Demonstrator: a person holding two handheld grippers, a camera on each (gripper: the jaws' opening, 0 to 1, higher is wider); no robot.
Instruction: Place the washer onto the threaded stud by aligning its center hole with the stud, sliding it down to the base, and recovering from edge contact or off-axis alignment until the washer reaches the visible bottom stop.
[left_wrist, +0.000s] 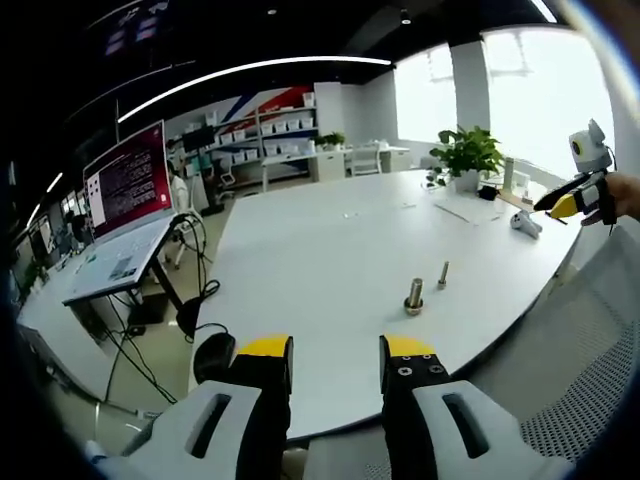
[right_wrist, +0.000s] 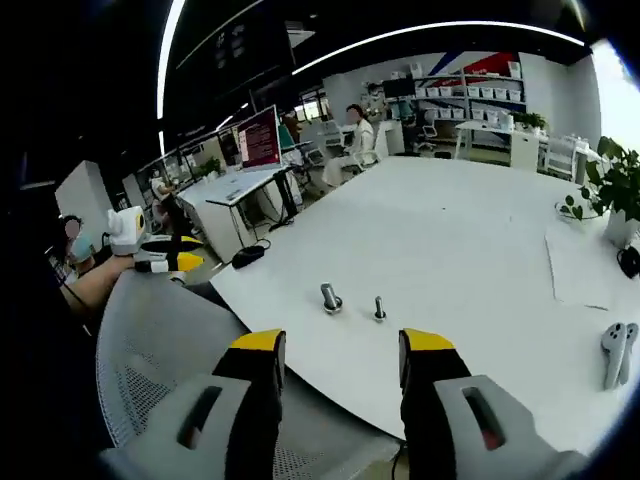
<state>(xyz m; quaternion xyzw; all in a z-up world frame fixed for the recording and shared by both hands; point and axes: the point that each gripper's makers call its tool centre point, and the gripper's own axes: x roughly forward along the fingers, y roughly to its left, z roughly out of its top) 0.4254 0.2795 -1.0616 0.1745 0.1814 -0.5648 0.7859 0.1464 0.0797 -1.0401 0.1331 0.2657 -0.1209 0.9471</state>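
Left gripper view: left tool (left_wrist: 337, 358) level, jaws apart, short of table (left_wrist: 330, 250).

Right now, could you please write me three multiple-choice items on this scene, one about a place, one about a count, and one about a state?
1. Where does the potted plant stand?
A. On the white table, on its far side
B. On the floor by the chair
C. On the shelves

2. How many upright threaded pieces stand near the table's near edge?
A. One
B. Two
C. Four

3. How do the jaws of the left hand-held gripper stand?
A. Shut on a washer
B. Shut on nothing
C. Open, nothing between them

Answers:
1. A, since the pot sits on the tabletop beyond the hardware.
2. B, since the larger stud and the thinner bolt stand side by side, apart.
3. C, since a clear gap shows between the yellow-tipped jaws; the right hand-held gripper stands likewise.
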